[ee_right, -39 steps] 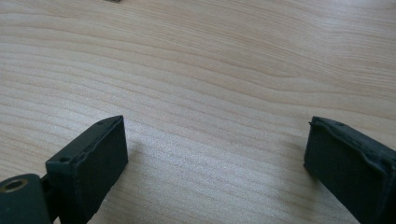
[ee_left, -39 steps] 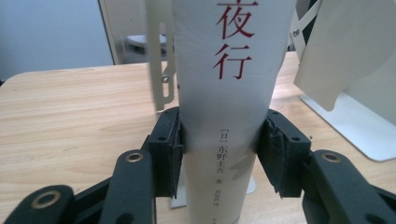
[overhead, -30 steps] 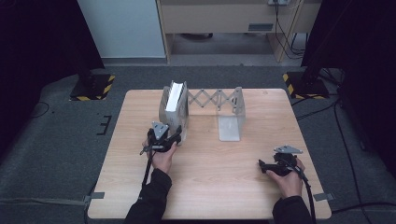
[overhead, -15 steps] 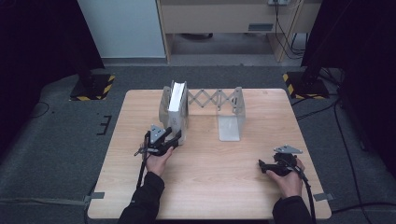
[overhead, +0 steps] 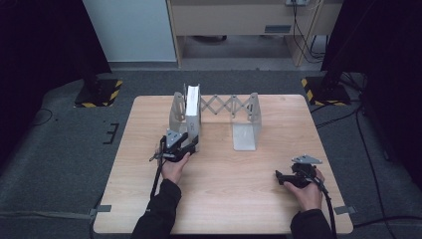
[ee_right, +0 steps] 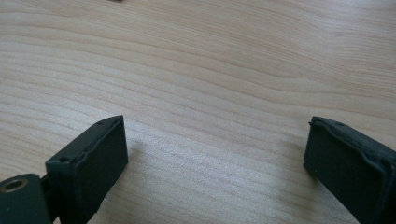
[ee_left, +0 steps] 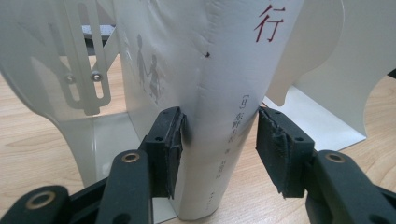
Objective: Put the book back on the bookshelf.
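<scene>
A white book (overhead: 192, 102) stands upright at the left end of a grey metal expanding book rack (overhead: 231, 105) on the wooden table. In the left gripper view its spine (ee_left: 210, 93), printed with dark characters, sits between my jaws. My left gripper (overhead: 191, 142) (ee_left: 217, 140) is shut on the lower part of the book, with both pads against its sides. My right gripper (overhead: 278, 177) (ee_right: 215, 144) rests low over bare wood near the table's front right, open with nothing between its pads.
The rack's right end plate (overhead: 246, 130) stands free of books, joined to the left plate (ee_left: 70, 70) by a scissor link. The table (overhead: 224, 199) has dark floor around it, and cabinets stand behind it.
</scene>
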